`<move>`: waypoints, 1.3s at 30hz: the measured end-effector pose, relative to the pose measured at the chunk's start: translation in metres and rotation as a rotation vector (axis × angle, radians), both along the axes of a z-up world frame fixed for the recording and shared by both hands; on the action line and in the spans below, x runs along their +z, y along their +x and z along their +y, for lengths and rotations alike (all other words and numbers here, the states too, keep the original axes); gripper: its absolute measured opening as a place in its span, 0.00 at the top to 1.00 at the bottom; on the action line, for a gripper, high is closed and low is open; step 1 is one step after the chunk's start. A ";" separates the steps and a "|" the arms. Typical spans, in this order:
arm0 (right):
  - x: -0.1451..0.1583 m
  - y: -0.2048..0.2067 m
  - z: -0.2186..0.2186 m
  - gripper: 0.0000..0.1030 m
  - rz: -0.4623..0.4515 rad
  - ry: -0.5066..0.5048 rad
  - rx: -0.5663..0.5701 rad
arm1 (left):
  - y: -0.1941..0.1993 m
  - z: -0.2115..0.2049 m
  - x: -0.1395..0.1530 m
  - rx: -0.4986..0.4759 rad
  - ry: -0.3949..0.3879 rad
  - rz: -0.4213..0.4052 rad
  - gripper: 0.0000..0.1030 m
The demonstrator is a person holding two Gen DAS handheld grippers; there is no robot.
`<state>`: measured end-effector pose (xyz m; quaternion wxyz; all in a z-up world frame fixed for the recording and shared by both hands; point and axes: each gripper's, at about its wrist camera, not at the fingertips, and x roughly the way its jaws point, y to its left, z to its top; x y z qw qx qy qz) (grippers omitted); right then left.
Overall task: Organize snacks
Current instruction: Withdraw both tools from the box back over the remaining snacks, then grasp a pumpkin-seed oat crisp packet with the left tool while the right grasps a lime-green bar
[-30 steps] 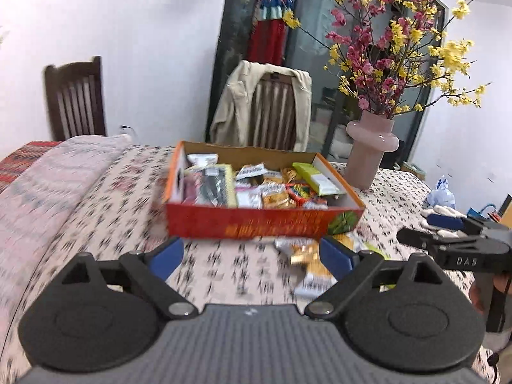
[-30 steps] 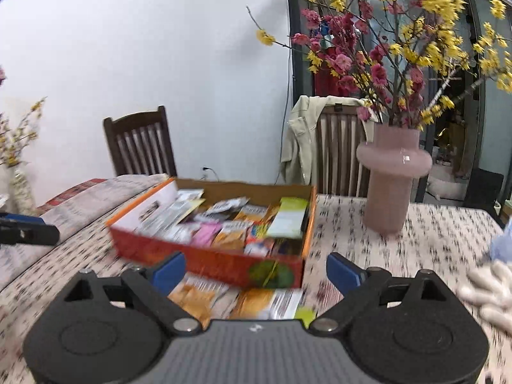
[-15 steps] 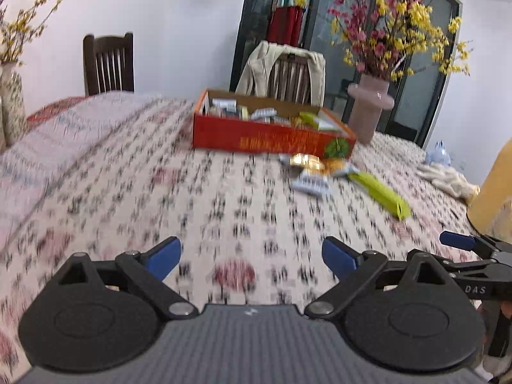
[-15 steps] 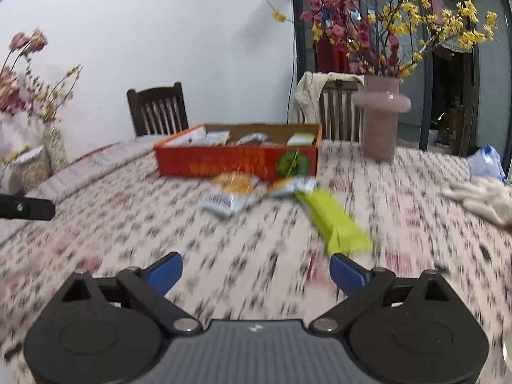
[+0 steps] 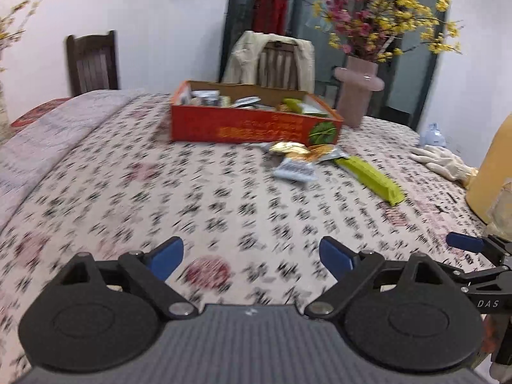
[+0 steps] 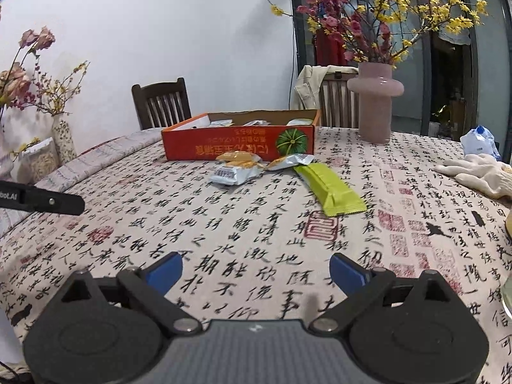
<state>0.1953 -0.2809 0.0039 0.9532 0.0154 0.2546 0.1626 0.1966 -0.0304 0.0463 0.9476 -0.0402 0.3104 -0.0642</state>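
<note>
An orange cardboard box (image 5: 252, 128) (image 6: 236, 147) full of snack packets stands at the far middle of the table. In front of it lie loose snacks: a long green packet (image 5: 371, 179) (image 6: 329, 190), a white packet (image 5: 294, 171) (image 6: 233, 172) and gold-orange packets (image 5: 288, 148) (image 6: 238, 158). My left gripper (image 5: 251, 252) hovers low over the near tablecloth, well short of them. Its jaws are closing with nothing between them. My right gripper (image 6: 256, 267) stands open and empty beside it, equally far from the snacks.
A pink vase (image 5: 356, 96) (image 6: 374, 105) with blossom branches stands right of the box. White gloves (image 6: 476, 172) and a blue-white bag (image 6: 480, 142) lie at the far right. A yellow container (image 5: 492, 172) is at the right edge, and chairs stand behind the table.
Both grippers have drawn back from the box and sunk toward the table. The box now looks far off, and the loose snacks lie fully in view ahead.
</note>
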 end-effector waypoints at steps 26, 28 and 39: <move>0.002 0.206 -0.013 0.34 0.119 -0.110 -0.064 | 0.226 -0.078 -0.054 -0.271 0.052 0.116 0.58; -0.003 0.216 -0.010 0.45 0.133 -0.119 -0.063 | 0.224 -0.076 -0.053 -0.278 0.038 0.121 0.60; -0.010 0.182 -0.017 0.68 0.153 -0.115 -0.073 | 0.164 -0.065 -0.047 -0.306 -0.083 0.187 0.60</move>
